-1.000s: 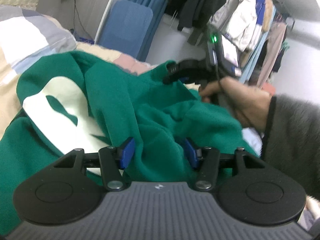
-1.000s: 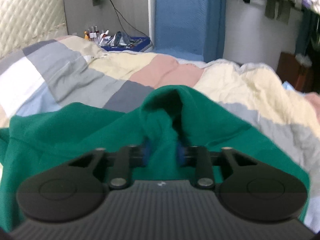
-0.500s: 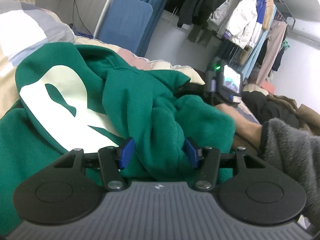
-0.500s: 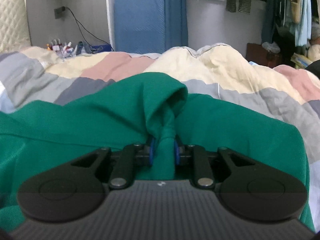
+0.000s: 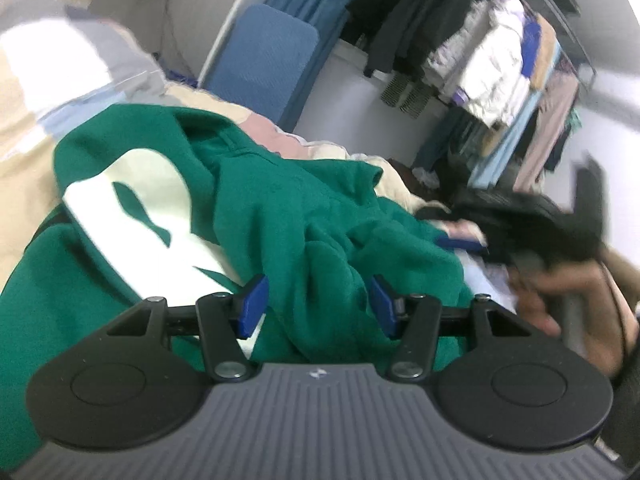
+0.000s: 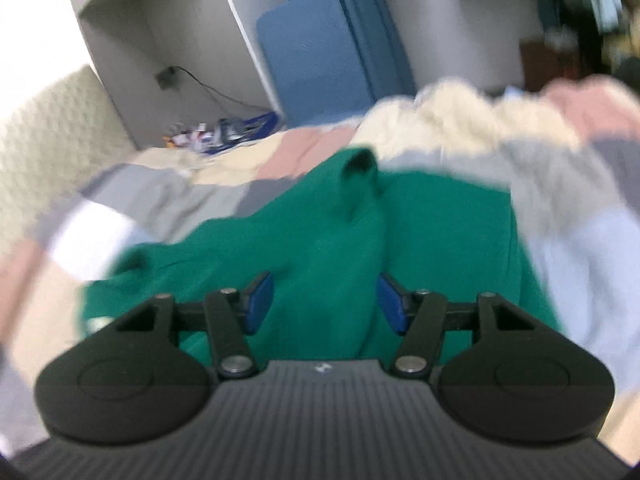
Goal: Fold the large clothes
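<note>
We see the green hoodie (image 5: 304, 216) bunched across the middle of the left wrist view, lying on the patchwork quilt (image 5: 60, 80), its white print (image 5: 132, 200) at centre left. Our left gripper (image 5: 318, 300) has a thick fold of green cloth filling the gap between its blue pads (image 5: 252, 304); whether they actually press on it we cannot tell.

In the right wrist view, our right gripper (image 6: 324, 300) is opening: its pads stand apart, with a ridge of hoodie (image 6: 340, 248) lying between them, unpinched. That view is smeared by motion.

At the right edge of the left view, a blurred hand (image 5: 560, 292) with the other gripper blocks the far side of the bed. A blue board (image 5: 260, 64) leans against the wall at upper centre, and hanging clothes (image 5: 500, 64) crowd the upper right. Small clutter (image 6: 224, 132) sits beyond the quilt, left of centre in the right view.
</note>
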{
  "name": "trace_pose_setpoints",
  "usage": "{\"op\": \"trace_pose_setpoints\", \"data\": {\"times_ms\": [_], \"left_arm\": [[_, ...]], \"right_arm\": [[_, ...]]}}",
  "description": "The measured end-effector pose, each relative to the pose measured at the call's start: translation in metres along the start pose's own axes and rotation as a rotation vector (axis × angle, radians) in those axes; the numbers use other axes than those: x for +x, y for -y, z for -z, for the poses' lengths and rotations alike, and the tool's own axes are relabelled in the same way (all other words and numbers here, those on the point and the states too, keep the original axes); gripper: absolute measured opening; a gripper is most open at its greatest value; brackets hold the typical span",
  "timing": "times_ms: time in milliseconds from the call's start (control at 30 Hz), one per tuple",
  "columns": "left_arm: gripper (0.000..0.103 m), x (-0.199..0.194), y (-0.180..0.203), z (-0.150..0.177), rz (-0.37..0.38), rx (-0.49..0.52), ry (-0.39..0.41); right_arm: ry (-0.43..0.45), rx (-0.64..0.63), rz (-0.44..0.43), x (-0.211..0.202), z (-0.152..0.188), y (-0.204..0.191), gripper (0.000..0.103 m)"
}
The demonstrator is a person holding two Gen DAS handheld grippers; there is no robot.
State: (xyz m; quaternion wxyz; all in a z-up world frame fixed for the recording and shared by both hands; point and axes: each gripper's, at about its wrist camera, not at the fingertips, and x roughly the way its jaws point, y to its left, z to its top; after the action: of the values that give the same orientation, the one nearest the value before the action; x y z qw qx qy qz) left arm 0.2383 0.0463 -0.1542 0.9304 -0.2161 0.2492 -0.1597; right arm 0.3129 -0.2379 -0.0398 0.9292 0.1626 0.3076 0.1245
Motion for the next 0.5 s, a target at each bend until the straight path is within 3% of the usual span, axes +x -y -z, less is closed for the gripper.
{"op": "trace_pose_setpoints", "data": {"times_ms": [167, 333, 500], "left_arm": [[0.06, -0.004, -0.023, -0.002, 0.047, -0.194, -0.034], [0.06, 0.0, -0.041, 0.001, 0.067, -0.326, -0.048], [0.06, 0.005, -0.052, 0.003, 0.07, -0.381, -0.037]], "right_arm": [[-0.079, 0.168, -0.096, -0.042, 0.035, 0.0, 0.061], [-0.148, 0.244, -0.127, -0.051, 0.06, -0.002, 0.059], [-0.222, 0.169, -0.257, -0.037, 0.069, -0.02, 0.058]]}}
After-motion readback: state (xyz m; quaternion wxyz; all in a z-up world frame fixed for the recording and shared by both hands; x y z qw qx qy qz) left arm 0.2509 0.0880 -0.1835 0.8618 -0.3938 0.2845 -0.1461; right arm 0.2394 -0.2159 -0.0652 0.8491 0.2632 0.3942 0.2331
